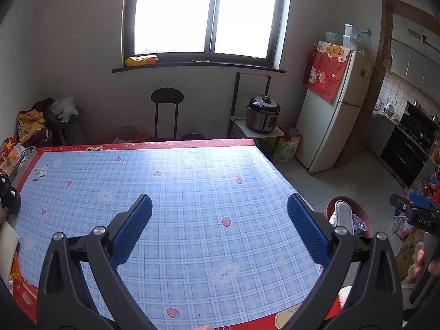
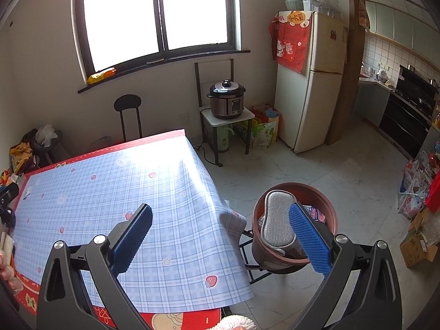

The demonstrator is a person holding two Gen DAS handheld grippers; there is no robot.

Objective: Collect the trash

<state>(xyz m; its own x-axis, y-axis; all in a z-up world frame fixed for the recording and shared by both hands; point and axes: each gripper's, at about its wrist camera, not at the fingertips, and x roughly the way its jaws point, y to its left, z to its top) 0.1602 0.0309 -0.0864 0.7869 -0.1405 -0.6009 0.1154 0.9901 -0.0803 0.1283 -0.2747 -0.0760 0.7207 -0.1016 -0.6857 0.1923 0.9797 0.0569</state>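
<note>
A brown round bin (image 2: pixel 327 206) stands on the floor at the table's right corner; it also shows in the left wrist view (image 1: pixel 363 214). Inside lie a grey scrubbing pad (image 2: pixel 276 220) and a printed wrapper (image 2: pixel 316 214). My left gripper (image 1: pixel 220 228) is open and empty above the blue checked tablecloth (image 1: pixel 192 192). My right gripper (image 2: pixel 220 233) is open and empty, its right finger over the bin and its left finger over the table's corner. A small white packet (image 1: pixel 40 172) lies at the table's far left.
A black stool (image 1: pixel 167 110) stands behind the table. A pressure cooker (image 2: pixel 227 99) sits on a small stand beside a white fridge (image 2: pixel 310 82). Bags and boxes (image 2: pixel 418 220) crowd the floor at right. Clutter (image 1: pixel 8 165) lines the table's left edge.
</note>
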